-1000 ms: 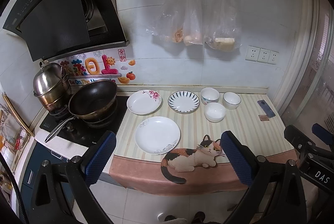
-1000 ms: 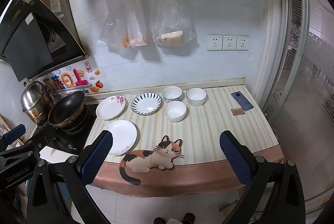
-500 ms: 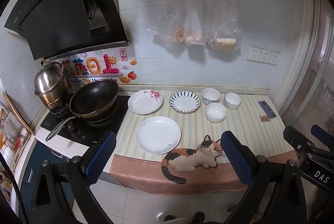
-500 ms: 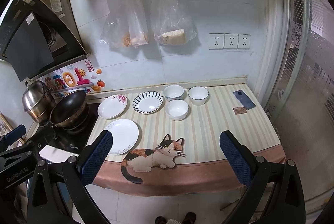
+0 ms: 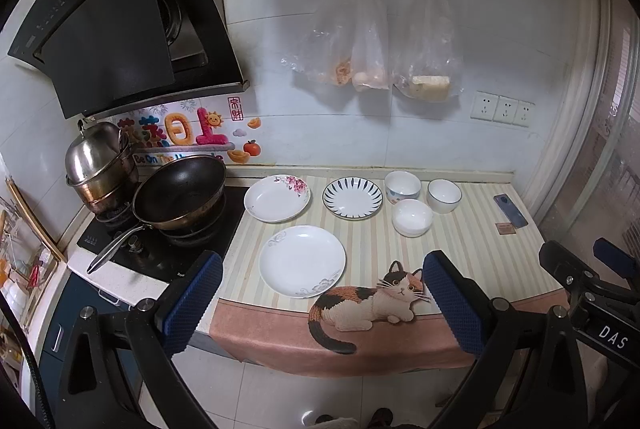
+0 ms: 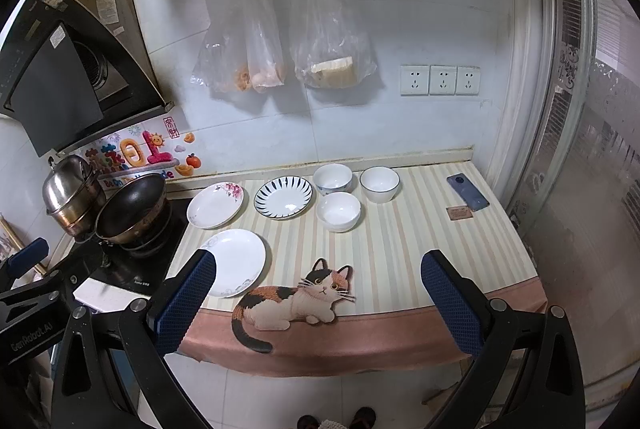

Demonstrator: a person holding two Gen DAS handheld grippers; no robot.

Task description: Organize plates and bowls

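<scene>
On the striped counter mat lie three plates: a plain white plate (image 5: 302, 261) (image 6: 234, 262) at the front, a pink-flowered plate (image 5: 277, 198) (image 6: 215, 205) behind it, and a blue-striped plate (image 5: 352, 197) (image 6: 283, 197). Three white bowls cluster to their right: a patterned bowl (image 5: 402, 185) (image 6: 332, 179), a blue-rimmed bowl (image 5: 444, 195) (image 6: 379, 183) and a plain bowl (image 5: 412, 217) (image 6: 338, 211). My left gripper (image 5: 322, 303) and right gripper (image 6: 318, 299) both hang open in front of the counter edge, away from all the dishes, holding nothing.
A wok (image 5: 180, 193) and a steel pot (image 5: 98, 161) sit on the stove at left under a black hood (image 5: 116, 37). A phone (image 6: 467, 192) and a small brown card (image 6: 459, 213) lie at the counter's right. Plastic bags (image 6: 276, 41) hang on the wall.
Both views have crept slightly closer to the counter and a little rightward. The dishes have not moved and both grippers stay open.
</scene>
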